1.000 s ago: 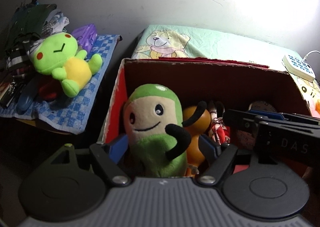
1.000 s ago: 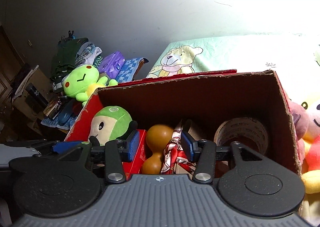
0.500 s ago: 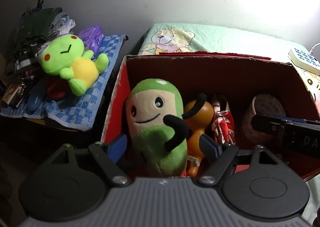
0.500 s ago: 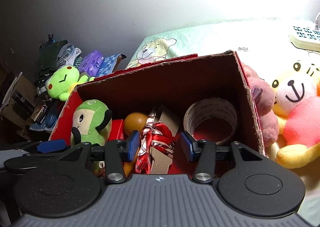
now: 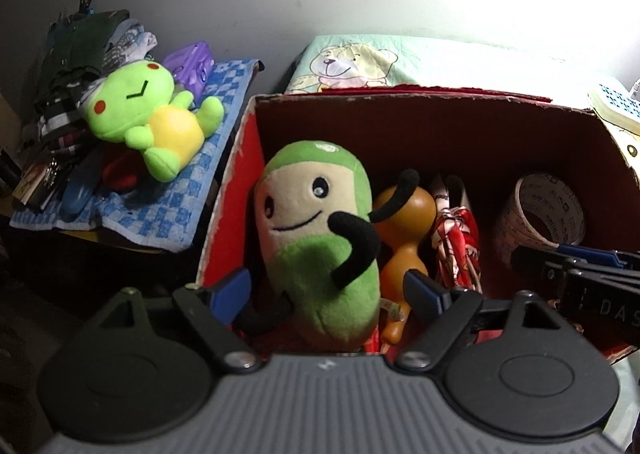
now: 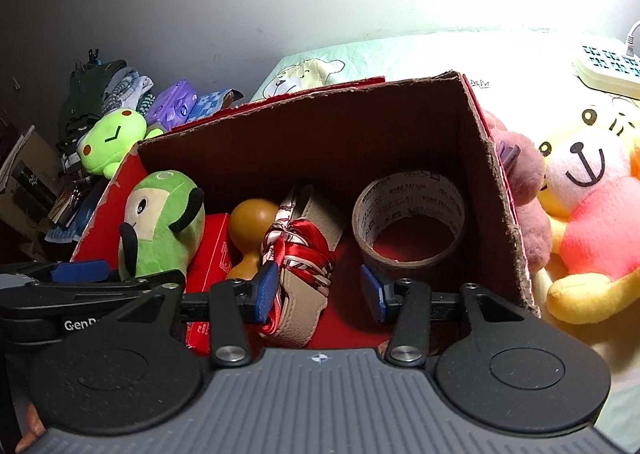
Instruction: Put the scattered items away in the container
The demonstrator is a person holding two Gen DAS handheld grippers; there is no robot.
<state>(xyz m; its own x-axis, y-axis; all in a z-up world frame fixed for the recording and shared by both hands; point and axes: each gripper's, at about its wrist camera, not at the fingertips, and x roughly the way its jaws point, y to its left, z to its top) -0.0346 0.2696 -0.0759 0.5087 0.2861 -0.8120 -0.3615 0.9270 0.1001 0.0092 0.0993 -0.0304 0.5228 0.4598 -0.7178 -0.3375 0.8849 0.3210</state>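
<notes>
A red cardboard box (image 5: 224, 206) (image 6: 500, 190) holds a green bean plush (image 5: 320, 238) (image 6: 160, 222), an orange wooden gourd (image 5: 404, 230) (image 6: 248, 226), a red patterned scarf on a beige strap (image 5: 456, 242) (image 6: 300, 254), a tape roll (image 5: 540, 210) (image 6: 408, 214) and a red packet (image 6: 212, 254). My left gripper (image 5: 326, 292) is open, its jaws either side of the plush without touching it. My right gripper (image 6: 320, 290) is open and empty over the box's near edge, above the scarf.
A green frog plush (image 5: 148, 118) (image 6: 108, 138) lies on a blue checked cloth (image 5: 180, 190) left of the box, with clothes and a purple pack behind. A pink plush (image 6: 524, 194) and a yellow-pink bear plush (image 6: 588, 214) lie right of the box. A white power strip (image 6: 608, 66) sits far right.
Both grippers have pulled back and risen from the box. The right view has swung to the right, bringing the bear plush into view. The green plush stays in the box.
</notes>
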